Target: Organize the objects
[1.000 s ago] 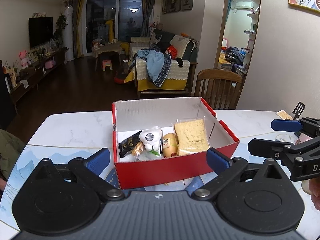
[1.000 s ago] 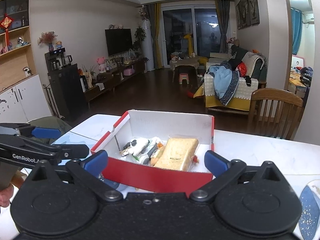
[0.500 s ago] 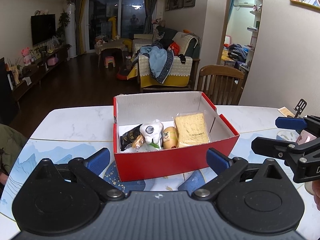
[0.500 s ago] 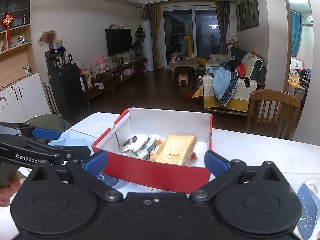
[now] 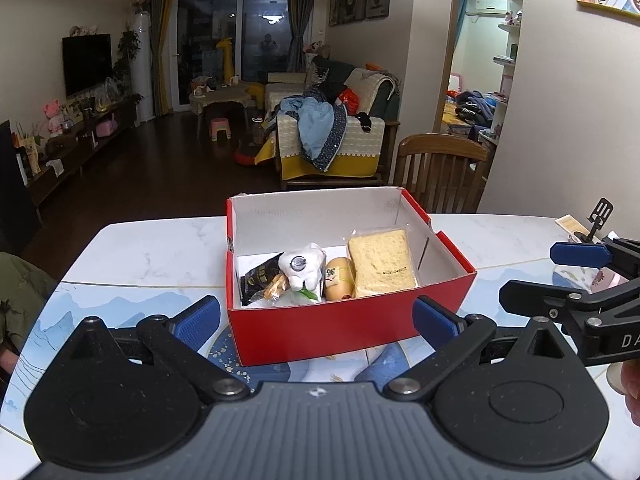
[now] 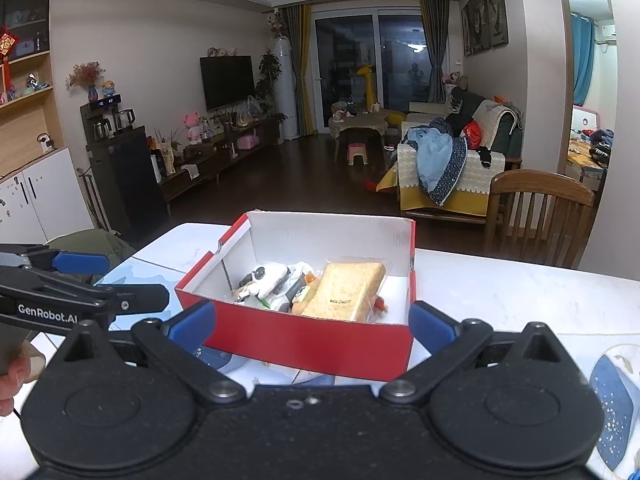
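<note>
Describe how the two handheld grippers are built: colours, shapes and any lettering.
Both the left gripper and the right gripper are matte black, with two round pivot discs, angled link arms and blue ribbed finger pads. White "GenRobot.AI" lettering marks the left one's side.

So the box (image 5: 352, 320) is sitting on the table (image 5: 152, 252) dead ahead of the left gripper (image 5: 316, 316), between its two spread fingers and just past the tips. Inside, the bread slice (image 5: 380, 264) is leaning at the right, an egg (image 5: 338, 284) is lying just left of it, then a plush toy (image 5: 302, 270), with a snack packet (image 5: 258, 280) sitting furthest left. The right gripper (image 5: 560, 276) is hanging off to the right of the box. A chair (image 5: 440, 168) is standing behind the table, a sofa (image 5: 332, 148) further back.

From the right gripper (image 6: 308, 320), the box (image 6: 304, 340) is also lying straight ahead, and the left gripper (image 6: 116, 276) is poking in from the left.
</note>
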Demonstrator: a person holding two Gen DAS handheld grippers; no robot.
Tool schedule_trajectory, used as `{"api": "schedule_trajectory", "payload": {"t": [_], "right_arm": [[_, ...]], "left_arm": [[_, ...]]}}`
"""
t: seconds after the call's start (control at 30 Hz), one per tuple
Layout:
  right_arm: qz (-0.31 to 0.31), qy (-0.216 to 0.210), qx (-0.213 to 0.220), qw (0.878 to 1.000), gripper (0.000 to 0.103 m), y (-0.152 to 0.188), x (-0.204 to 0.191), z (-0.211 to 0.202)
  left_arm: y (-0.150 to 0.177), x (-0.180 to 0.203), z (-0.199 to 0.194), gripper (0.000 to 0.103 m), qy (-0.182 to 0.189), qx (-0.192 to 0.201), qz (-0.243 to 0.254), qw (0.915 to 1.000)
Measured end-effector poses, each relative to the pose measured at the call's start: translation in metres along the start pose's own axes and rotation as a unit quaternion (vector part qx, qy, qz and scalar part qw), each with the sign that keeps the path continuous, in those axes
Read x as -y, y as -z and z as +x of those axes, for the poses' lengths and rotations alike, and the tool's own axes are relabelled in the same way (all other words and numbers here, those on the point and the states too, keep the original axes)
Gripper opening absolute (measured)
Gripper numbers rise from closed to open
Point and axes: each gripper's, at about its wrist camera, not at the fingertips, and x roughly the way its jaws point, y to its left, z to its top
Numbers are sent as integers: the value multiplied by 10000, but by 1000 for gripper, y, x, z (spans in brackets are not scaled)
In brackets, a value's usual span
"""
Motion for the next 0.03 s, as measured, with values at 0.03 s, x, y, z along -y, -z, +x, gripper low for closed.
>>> {"api": "schedule_trajectory", "payload": {"t": [0.03], "right_arm": [[2,2,-6,10000,103,1,0,0]], "left_arm": [[1,0,0,103,10,-12,-16,10000]]}}
